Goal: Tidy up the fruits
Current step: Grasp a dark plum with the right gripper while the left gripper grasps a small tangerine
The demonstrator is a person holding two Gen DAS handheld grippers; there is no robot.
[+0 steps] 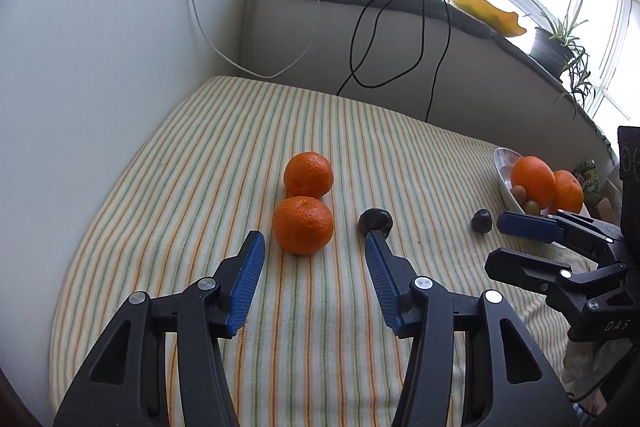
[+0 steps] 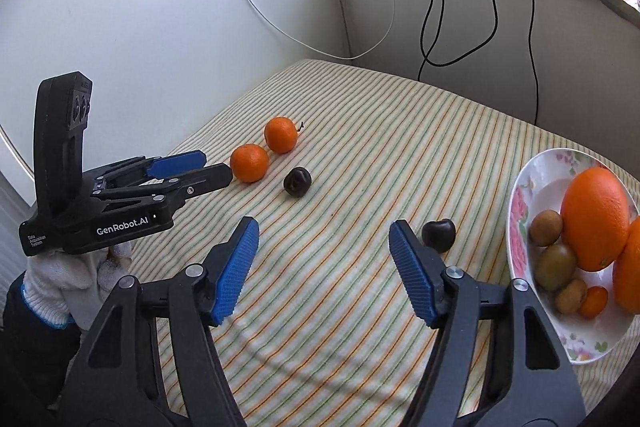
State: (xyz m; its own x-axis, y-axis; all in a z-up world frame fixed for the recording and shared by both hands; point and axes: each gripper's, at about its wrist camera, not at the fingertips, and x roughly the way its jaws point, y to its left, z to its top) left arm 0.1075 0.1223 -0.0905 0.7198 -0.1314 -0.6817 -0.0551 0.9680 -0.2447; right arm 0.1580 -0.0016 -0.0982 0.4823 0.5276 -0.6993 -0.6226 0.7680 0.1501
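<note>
I judge the job about half done. The floral bowl [image 2: 520, 187] already holds two big oranges [image 2: 596, 219], some small brownish fruits [image 2: 546, 227] and a tiny orange one. Left of the bowl, on the striped surface [image 2: 360, 147], four pieces remain: a dark plum [image 2: 439, 235] nearest it, another plum [image 1: 375, 221] farther off, then two mandarins [image 1: 303, 225] touching each other. My left gripper [image 1: 314, 247] and right gripper [image 2: 322, 239] both stand partly open, holding nothing.
</note>
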